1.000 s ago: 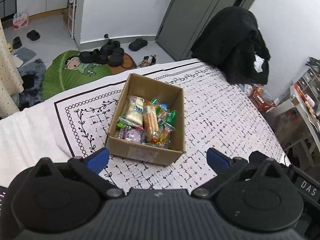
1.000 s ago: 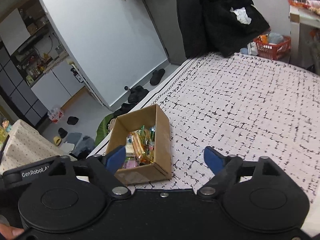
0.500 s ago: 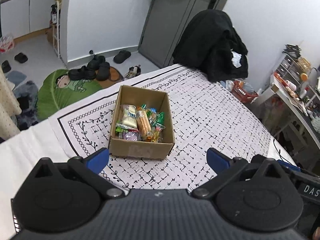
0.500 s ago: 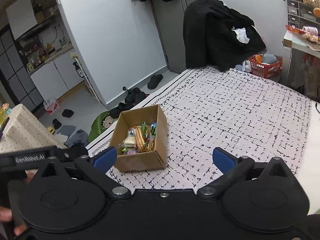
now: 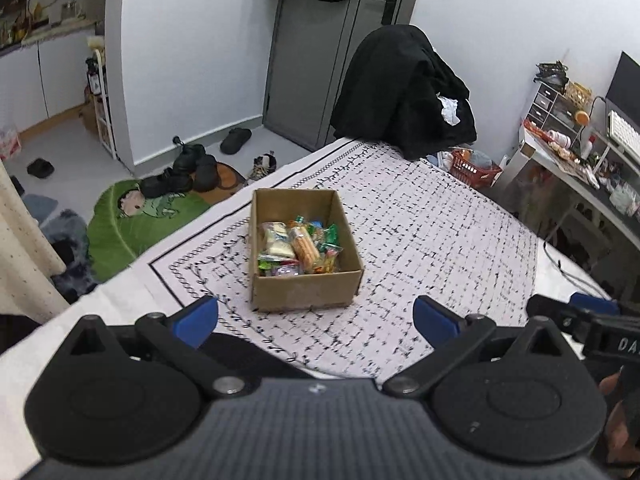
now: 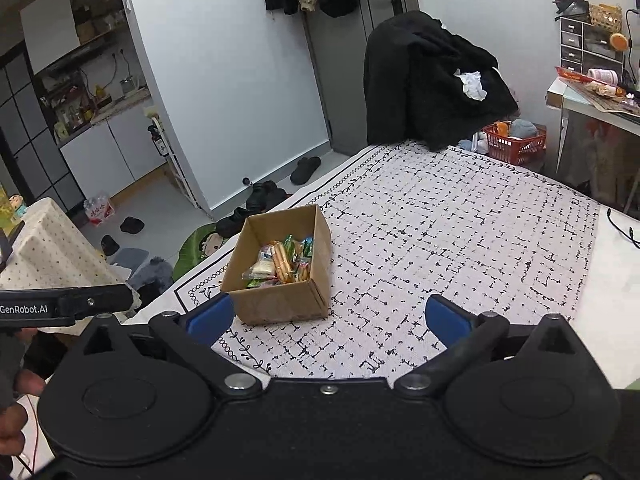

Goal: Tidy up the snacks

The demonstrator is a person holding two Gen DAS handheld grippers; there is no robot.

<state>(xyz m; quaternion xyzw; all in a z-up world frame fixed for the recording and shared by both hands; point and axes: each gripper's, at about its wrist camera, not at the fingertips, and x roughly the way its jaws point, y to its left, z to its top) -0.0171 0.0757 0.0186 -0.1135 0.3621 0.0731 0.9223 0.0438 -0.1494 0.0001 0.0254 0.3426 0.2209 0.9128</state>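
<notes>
Cardboard box (image 5: 306, 246) sits on the patterned bedspread (image 5: 440, 236), toward its left side. Snack packets (image 5: 298, 246) lie inside it, heaped against the near wall; the far half of the box floor is bare. No packets show loose on the spread in either view.

Left gripper (image 5: 316, 318): jaws wide apart, nothing between the blue pads. Right gripper (image 6: 328, 316): jaws spread as far as they go, also empty. Both hang short of the box and touch nothing.

Judgement: the gathering step looks finished (every visible snack is already boxed). If anything is left, it may be tidying the heap, but the pictures show no further target.

Hard to read: packet labels are too small to name; lower packets are buried under the top layer, so no count. The gripper bodies block the near strip of spread. Only a sliver of a hand (image 5: 620, 412) shows, at the frame edge.
</notes>
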